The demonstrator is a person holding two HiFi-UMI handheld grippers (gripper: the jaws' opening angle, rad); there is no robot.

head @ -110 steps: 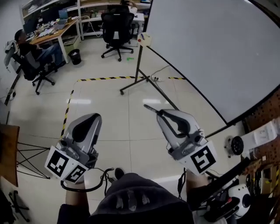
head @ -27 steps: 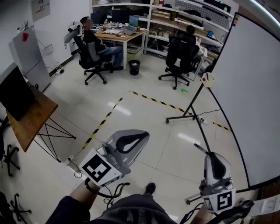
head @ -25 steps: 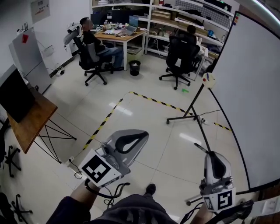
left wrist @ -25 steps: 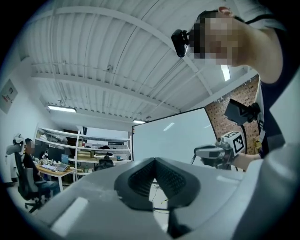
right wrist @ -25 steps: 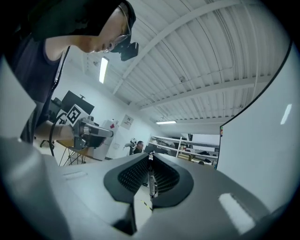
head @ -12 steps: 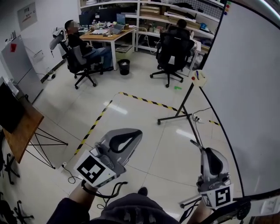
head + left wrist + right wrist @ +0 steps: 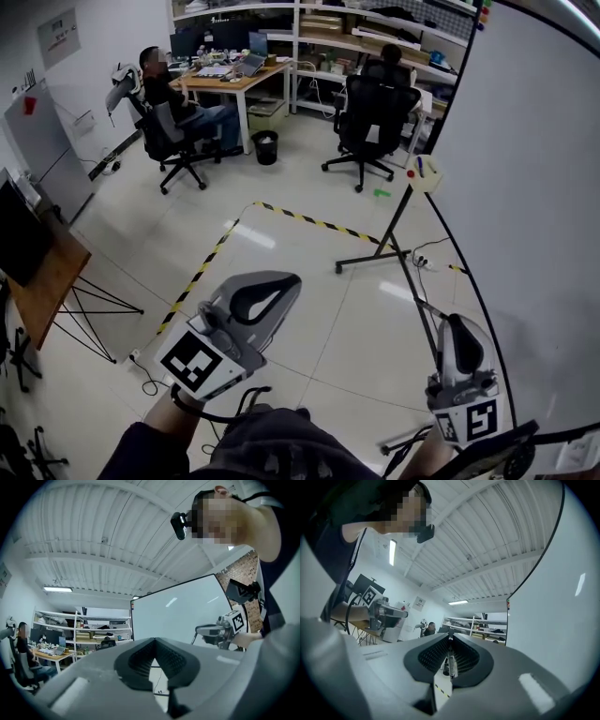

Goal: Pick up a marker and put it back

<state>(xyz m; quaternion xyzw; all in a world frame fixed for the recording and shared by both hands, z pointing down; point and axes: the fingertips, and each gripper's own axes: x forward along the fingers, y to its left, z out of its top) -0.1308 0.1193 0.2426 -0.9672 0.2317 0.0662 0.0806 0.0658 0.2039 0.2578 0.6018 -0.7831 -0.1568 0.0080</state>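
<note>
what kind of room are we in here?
Probably an open office or lab workspace: a cluttered desk, office chairs, stocked shelves and a big whiteboard on a stand.

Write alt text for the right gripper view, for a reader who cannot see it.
The right gripper is shut on a slim marker that runs between its dark ribbed pads. A large whiteboard fills the right side. At left, the left gripper is held up under a ribbed white ceiling, with shelves far behind.

The pale tiled floor (image 7: 309,309) bears yellow-and-black tape (image 7: 311,220), the whiteboard stand's black feet (image 7: 367,261), wheeled office chairs (image 7: 373,114) and a small black bin (image 7: 266,147).
</note>
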